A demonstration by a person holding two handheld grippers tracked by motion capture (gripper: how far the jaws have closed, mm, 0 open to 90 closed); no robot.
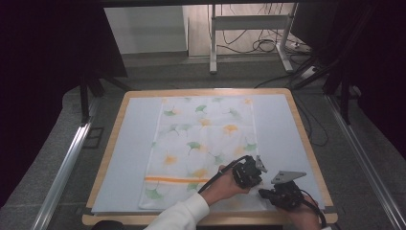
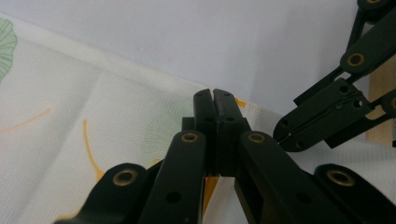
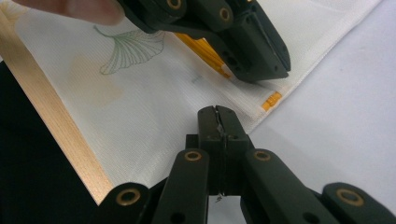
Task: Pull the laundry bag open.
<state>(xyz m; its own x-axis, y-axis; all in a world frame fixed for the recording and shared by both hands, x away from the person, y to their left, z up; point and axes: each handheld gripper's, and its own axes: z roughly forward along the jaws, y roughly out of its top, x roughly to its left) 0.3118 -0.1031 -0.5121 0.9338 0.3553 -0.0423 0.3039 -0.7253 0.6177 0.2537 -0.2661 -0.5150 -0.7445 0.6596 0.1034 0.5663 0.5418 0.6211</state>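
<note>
A white towel (image 1: 201,143) printed with green and yellow ginkgo leaves lies flat on a pale mat (image 1: 129,153); an orange stripe crosses its near end. Both grippers are at its near right edge. My left gripper (image 1: 256,180) (image 2: 214,100) is shut at the hem beside the stripe's end, where the cloth (image 2: 93,116) creases under its tip. My right gripper (image 1: 263,193) (image 3: 217,116) is shut a little nearer the corner, with a sliver of white cloth between its jaws. Each gripper view shows the other gripper close by: right gripper (image 2: 285,135), left gripper (image 3: 254,74).
The mat covers a wooden table whose rim (image 1: 306,139) shows on all sides; the near wooden edge (image 3: 60,130) is close to my right gripper. A white-sleeved forearm (image 1: 184,213) crosses the towel's near end. Metal rails and cables lie on the floor beyond.
</note>
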